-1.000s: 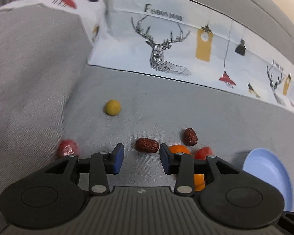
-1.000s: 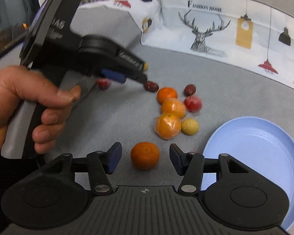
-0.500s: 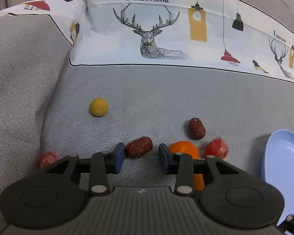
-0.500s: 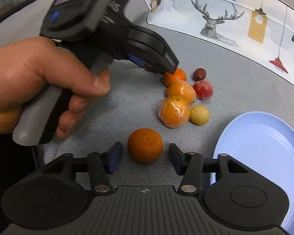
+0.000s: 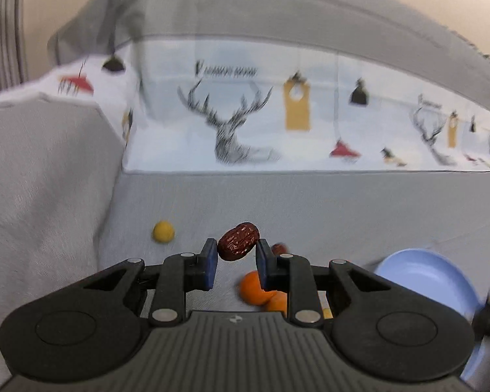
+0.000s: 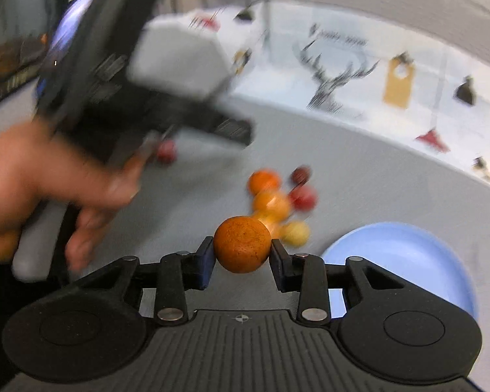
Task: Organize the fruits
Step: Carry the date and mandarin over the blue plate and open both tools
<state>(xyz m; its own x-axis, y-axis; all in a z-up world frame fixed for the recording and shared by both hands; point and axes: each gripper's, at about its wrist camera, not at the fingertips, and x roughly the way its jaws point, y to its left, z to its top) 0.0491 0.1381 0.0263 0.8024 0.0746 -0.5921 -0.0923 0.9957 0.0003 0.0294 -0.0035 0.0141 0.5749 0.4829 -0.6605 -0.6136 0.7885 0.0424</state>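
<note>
The left tool (image 5: 236,258) is clenched on a wrinkled red date (image 5: 238,241), which sits tilted between the blue pads at the very tips, raised clear of the grey sofa seat (image 5: 343,209). The right tool (image 6: 241,254) grips a round orange (image 6: 242,244) the same way, pinched from both sides at the fingertips and lifted off the seat. Beyond the orange, a blurred cluster of fruit lies near the middle of the seat: more oranges (image 6: 264,181), a red fruit (image 6: 303,197), another dark date (image 6: 301,173) and a small yellow fruit (image 6: 295,232) at the cluster's near edge. A lone yellow fruit (image 5: 163,231) rests toward the seat's left side, near the armrest, and a red fruit (image 6: 165,151) lies apart by the person's left hand (image 6: 49,183). The light blue plate (image 6: 408,254) sits at the right of the seat, just beside the cluster, with no fruit on the part that shows. A printed deer cover (image 5: 232,127) hangs along the seat's back edge.
</note>
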